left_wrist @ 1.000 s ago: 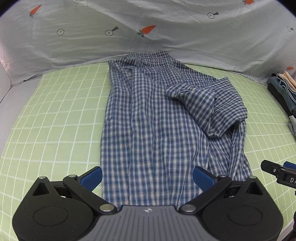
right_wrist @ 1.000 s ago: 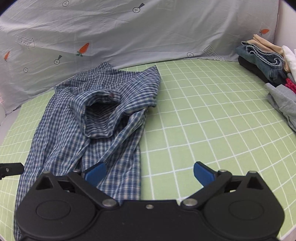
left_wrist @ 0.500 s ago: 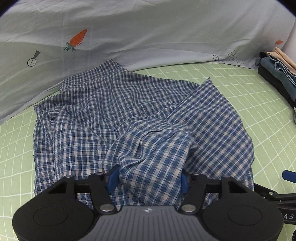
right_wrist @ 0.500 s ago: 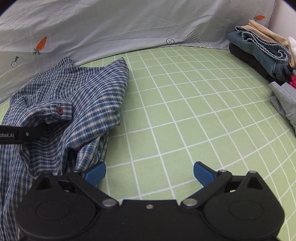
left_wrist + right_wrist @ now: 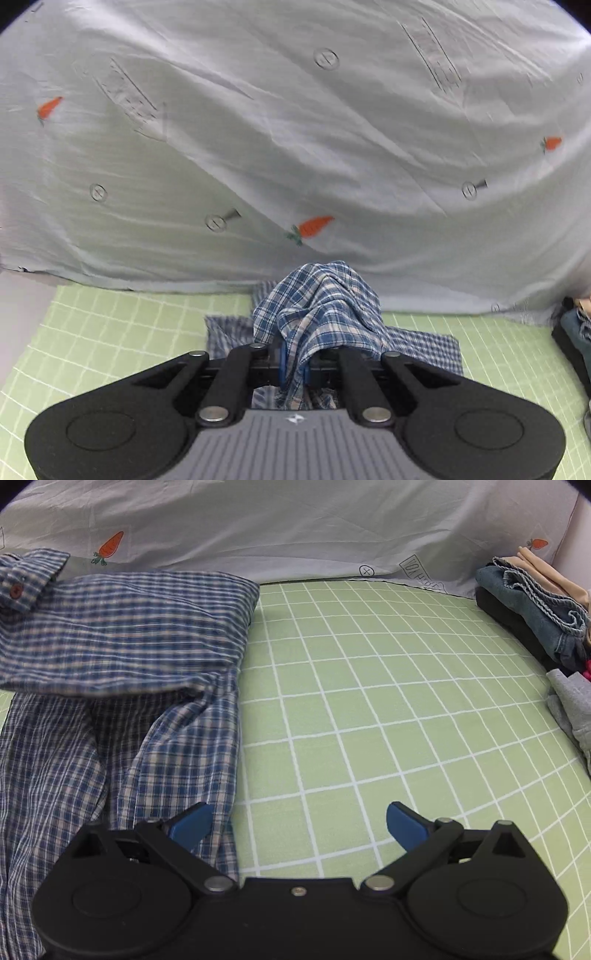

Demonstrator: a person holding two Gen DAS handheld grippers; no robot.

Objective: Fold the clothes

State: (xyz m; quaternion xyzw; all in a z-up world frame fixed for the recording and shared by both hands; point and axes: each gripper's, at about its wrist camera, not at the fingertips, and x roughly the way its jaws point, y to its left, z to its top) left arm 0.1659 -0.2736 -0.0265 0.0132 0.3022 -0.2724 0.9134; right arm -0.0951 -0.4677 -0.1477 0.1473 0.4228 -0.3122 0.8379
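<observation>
My left wrist camera sits low, looking level along its claw [image 5: 293, 363] toward the pale carrot-print backdrop sheet [image 5: 295, 129], very close. My right wrist camera looks down over the green grid-patterned tabletop [image 5: 369, 701]. Both views share the blue plaid cotton shirt [image 5: 122, 635] and that sheet.

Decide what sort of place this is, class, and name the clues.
Probably a staged clothes-folding workspace, not a lived-in room: a green grid mat, a carrot-print sheet hung as backdrop, and stacked folded clothes beside the plaid shirt.
</observation>
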